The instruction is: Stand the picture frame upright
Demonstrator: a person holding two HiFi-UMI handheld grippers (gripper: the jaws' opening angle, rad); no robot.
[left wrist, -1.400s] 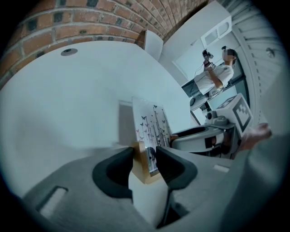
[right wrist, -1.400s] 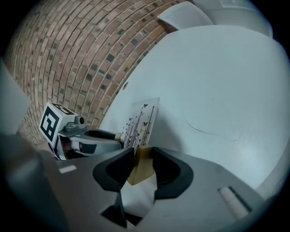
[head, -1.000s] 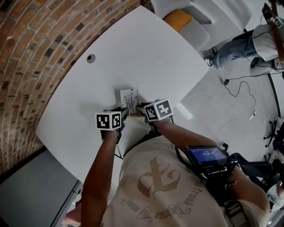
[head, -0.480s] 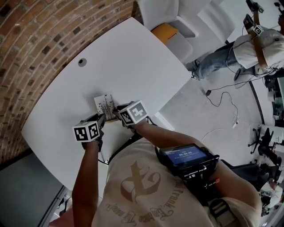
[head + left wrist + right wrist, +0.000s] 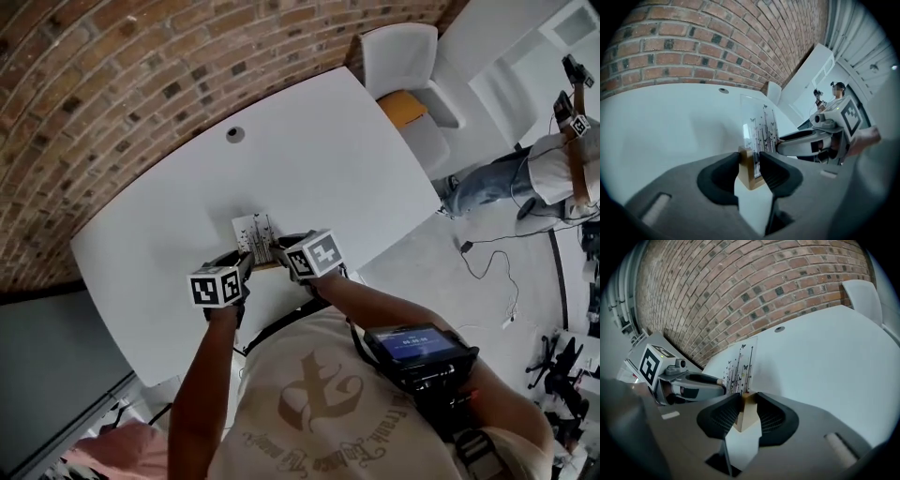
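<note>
The picture frame (image 5: 255, 232) is a clear panel printed with thin stems and butterflies, set in a light wooden base. It is held upright over the white table (image 5: 319, 159). My left gripper (image 5: 246, 262) is shut on the left end of the wooden base (image 5: 749, 168), and its jaws have just been closing on it. My right gripper (image 5: 284, 251) is shut on the other end of the base (image 5: 746, 409). In the left gripper view the panel (image 5: 758, 127) rises beyond the jaws, with the right gripper (image 5: 783, 145) behind it. The right gripper view shows the panel (image 5: 740, 365) and the left gripper (image 5: 718, 380).
A round cable hole (image 5: 235, 134) sits in the table far from me. A brick wall (image 5: 112, 84) runs along the table's far side. A white chair with an orange seat (image 5: 405, 105) stands at the far right corner. Another person (image 5: 553, 169) is on the floor area at right.
Both grippers have kept their hold on the frame's ends and lifted it a little, tilting the panel up. The head view has swung toward the brick wall.
</note>
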